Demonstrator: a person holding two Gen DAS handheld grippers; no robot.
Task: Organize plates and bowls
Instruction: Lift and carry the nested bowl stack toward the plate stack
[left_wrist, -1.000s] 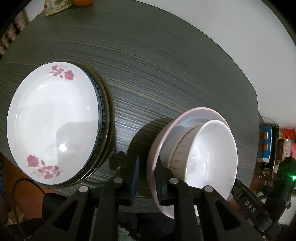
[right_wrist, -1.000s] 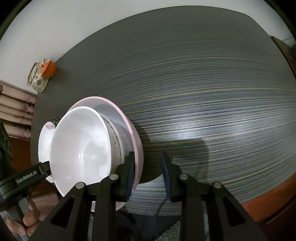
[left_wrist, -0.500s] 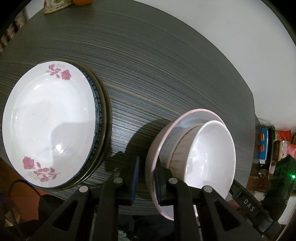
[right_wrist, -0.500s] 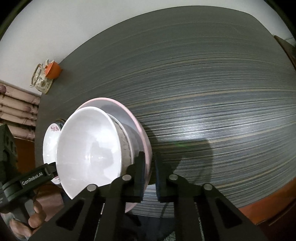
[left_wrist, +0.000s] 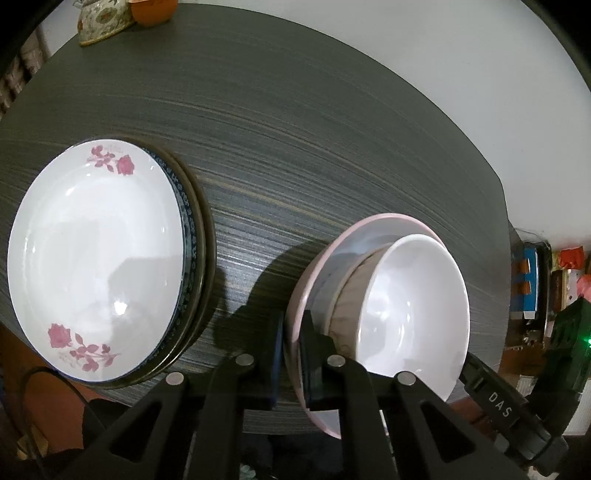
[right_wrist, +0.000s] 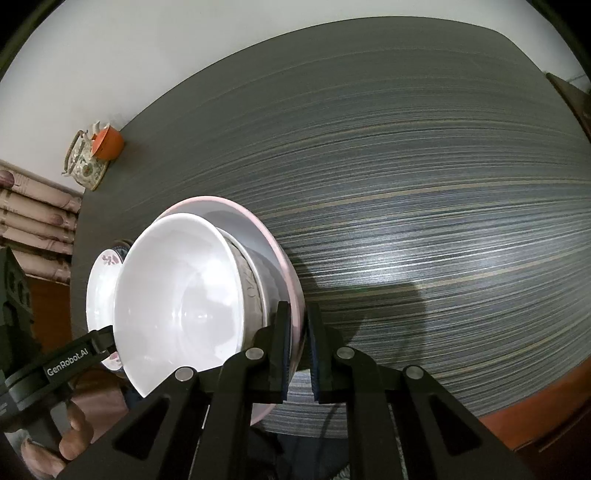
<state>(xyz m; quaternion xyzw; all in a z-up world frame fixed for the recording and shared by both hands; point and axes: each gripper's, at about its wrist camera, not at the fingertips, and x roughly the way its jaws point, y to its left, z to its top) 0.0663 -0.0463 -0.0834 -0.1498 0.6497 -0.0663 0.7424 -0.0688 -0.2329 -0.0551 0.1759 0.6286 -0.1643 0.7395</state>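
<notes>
A pink-rimmed plate (left_wrist: 332, 254) holds stacked bowls, the top one a white bowl (left_wrist: 413, 310). My left gripper (left_wrist: 291, 354) is shut on the plate's left rim. The same pink plate (right_wrist: 273, 251) shows in the right wrist view, where my right gripper (right_wrist: 298, 350) is shut on its right rim, beside the white bowl (right_wrist: 177, 295). A white plate with red roses (left_wrist: 96, 258) tops a stack of plates at the table's left; part of the rose plate (right_wrist: 101, 288) peeks out behind the bowl.
The dark striped table (right_wrist: 424, 184) stretches wide to the right. A patterned teapot (right_wrist: 83, 158) and an orange cup (right_wrist: 109, 142) stand at the far left corner. A hand (right_wrist: 70, 443) holds the other gripper. Cluttered shelves (left_wrist: 535, 288) lie beyond the table's right edge.
Both grippers closed from open onto opposite rims of the pink plate. The plate with its bowls sits slightly closer in both views.
</notes>
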